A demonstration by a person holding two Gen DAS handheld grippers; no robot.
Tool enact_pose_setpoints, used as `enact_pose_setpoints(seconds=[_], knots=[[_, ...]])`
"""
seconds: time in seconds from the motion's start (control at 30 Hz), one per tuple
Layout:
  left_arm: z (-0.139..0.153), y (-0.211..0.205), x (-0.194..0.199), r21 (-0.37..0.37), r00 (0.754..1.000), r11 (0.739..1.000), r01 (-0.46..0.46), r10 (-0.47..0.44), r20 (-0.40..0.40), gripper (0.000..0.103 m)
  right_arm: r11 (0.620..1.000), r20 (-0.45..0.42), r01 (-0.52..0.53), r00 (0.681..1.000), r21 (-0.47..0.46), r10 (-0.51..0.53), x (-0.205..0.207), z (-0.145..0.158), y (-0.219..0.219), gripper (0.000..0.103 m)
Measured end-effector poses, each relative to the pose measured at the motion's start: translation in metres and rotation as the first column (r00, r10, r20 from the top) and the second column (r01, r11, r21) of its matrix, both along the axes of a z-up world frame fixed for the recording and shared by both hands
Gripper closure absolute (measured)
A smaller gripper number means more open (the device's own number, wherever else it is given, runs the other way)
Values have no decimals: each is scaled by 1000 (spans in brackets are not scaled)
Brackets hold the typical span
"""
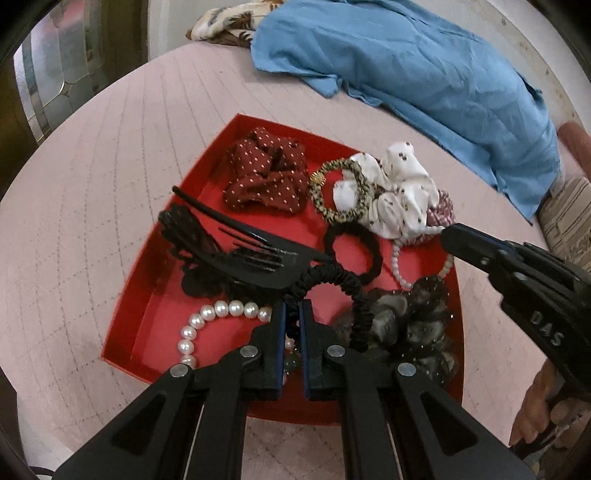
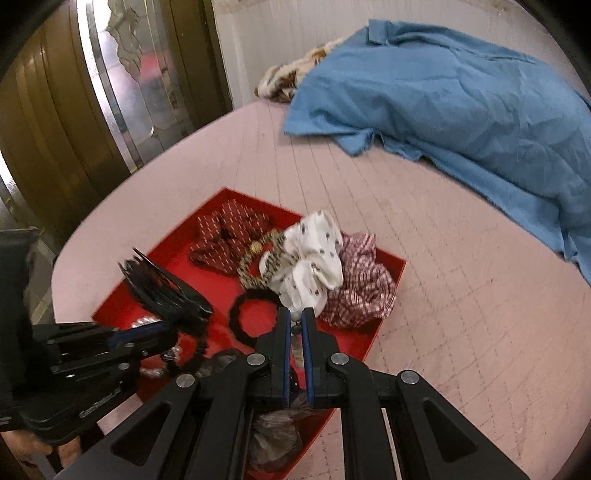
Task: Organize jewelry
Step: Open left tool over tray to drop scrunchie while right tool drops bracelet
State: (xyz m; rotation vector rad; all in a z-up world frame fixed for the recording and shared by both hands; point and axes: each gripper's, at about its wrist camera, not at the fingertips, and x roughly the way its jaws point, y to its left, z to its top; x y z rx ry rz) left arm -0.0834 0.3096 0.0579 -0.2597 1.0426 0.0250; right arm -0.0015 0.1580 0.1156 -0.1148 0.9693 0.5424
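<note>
On the pink quilted bed (image 1: 110,206) sits a red tray (image 1: 155,306), loaded with hair ties and beads. Left gripper (image 1: 293,314) is at the tray's near edge, clamped tight on a thin black ruched scrunchie (image 1: 332,278) that loops up and off to the right from between its blue-lined fingers (image 1: 277,332). Just left of it lies a big white pearl bracelet (image 1: 207,317), and above that a black claw clip (image 1: 229,247) with its teeth spread. Right gripper (image 2: 295,317) comes in from the right side of the tray, closed around a small-bead bracelet (image 1: 400,273); beads show between its fingers in the right wrist view. Far side of the tray: a dark red polka-dot scrunchie (image 1: 269,177), then a leopard-print hair tie (image 1: 336,188) overlapping a white spotted scrunchie (image 1: 391,192), and a red checked scrunchie (image 2: 362,288) tucked at the right wall. A plain black hair tie (image 1: 351,251) lies mid-tray, and a dark sheer dotted scrunchie (image 1: 417,321) fills the near right corner. Farther back on the bed, a blue garment (image 1: 424,85) is heaped, with a floral cloth (image 1: 225,22) beyond it.
</note>
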Motion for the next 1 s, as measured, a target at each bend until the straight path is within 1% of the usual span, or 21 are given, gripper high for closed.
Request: enact_pose_setpoints(seconds=[0.1, 0.23, 0.33, 0.4, 0.43, 0.47, 0.5, 0.53, 0.6, 0.7, 0.77, 0.8, 0.83, 1.0], knots=[[0, 0, -1, 1, 1000, 1000, 6, -6, 3, 96, 1000, -11, 2, 1000, -14, -2, 1, -7, 1, 96], [1, 0, 1, -1, 1000, 1000, 6, -6, 5, 94, 1000, -9, 4, 1000, -29, -4, 2, -9, 0, 96], [2, 0, 0, -2, 1000, 1000, 4, -4, 13, 90, 1000, -16, 8, 1000, -26, -8, 4, -11, 0, 96], [4, 0, -2, -6, 1000, 1000, 3, -3, 26, 81, 1000, -18, 8, 1000, -27, -9, 4, -11, 0, 95], [5, -1, -2, -8, 999, 1000, 4, -3, 34, 78, 1000, -17, 8, 1000, -27, -8, 4, -11, 0, 94], [6, -2, -3, -10, 999, 1000, 5, -5, 44, 73, 1000, -14, 8, 1000, -28, -9, 3, -10, 0, 92], [9, -3, -4, -12, 998, 1000, 9, -8, 59, 68, 1000, -9, 10, 1000, -30, -10, 2, -9, 0, 86], [11, -3, -4, -11, 998, 1000, 11, -10, 67, 66, 1000, -3, 11, 1000, -28, -11, 1, -8, -1, 77], [15, -7, -5, -3, 996, 1000, 19, -18, 89, 64, 1000, 10, 15, 1000, -20, -15, -1, -4, -2, 70], [20, -11, -7, 13, 993, 1000, 26, -27, 116, 63, 1000, 39, 22, 999, -12, -21, -5, 6, -5, 69], [22, -12, -7, 26, 991, 999, 23, -26, 133, 61, 999, 67, 31, 997, -8, -31, -8, 15, -10, 62], [23, -13, -7, 33, 990, 999, 19, -24, 142, 58, 999, 77, 37, 996, -4, -37, -10, 19, -11, 57], [25, -13, -8, 41, 988, 999, 15, -21, 152, 58, 999, 86, 44, 995, 0, -44, -12, 22, -15, 55], [33, -14, -12, 76, 977, 997, -5, -12, 211, 52, 997, 92, 81, 992, 14, -82, -23, 30, -33, 55]])
